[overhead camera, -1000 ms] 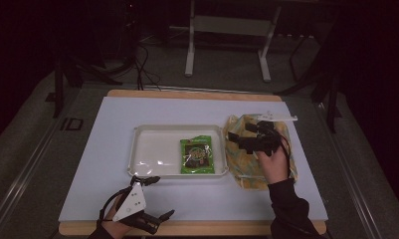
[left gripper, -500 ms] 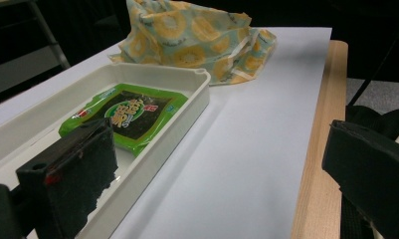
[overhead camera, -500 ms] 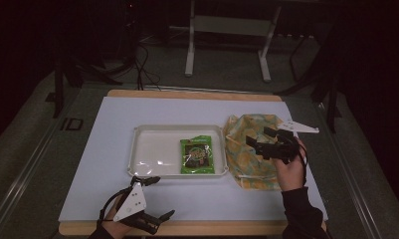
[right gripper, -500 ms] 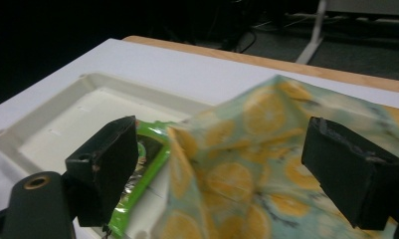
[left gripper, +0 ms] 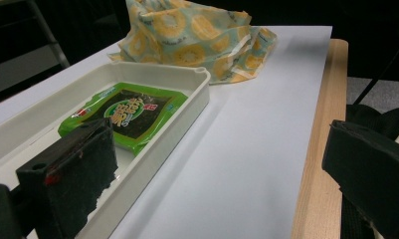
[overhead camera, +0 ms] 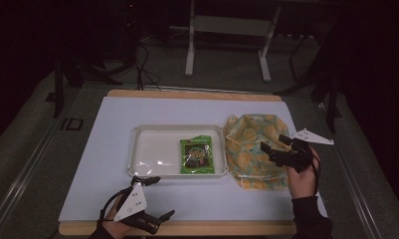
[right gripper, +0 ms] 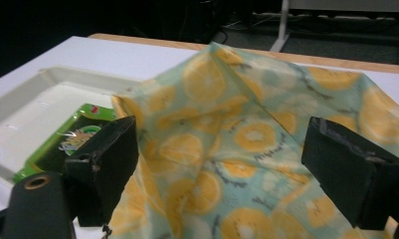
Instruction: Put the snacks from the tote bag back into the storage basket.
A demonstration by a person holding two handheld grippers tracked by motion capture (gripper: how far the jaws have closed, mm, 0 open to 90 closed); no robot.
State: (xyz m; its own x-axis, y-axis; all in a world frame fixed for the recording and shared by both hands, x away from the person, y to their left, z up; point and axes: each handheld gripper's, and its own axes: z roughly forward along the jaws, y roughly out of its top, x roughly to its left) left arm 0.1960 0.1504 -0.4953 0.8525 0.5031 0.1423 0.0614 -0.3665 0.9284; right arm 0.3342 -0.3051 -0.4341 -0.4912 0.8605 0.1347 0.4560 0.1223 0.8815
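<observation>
White paper covered the table (overhead camera: 152, 114); the right gripper (overhead camera: 275, 149), jaws wide and empty, hovered over the orange-print fabric bag's (overhead camera: 249, 144) right side, far nearer than the open left gripper (overhead camera: 154, 198).

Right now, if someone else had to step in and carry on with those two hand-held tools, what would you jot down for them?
Right tool: open, holding nothing, poised over the yellow lemon-print bag, jaws pointing toward the tray.
Left tool: open, holding nothing, at the near edge of the table, in front of the tray's left corner.
White tray: mid-table; a green snack packet lies flat in its right end.
The bag lies crumpled just right of the tray, touching its right rim.
Done, it seems: one packet in the tray.
Left, probably: anything more in the bag; I cannot see inside it.
</observation>
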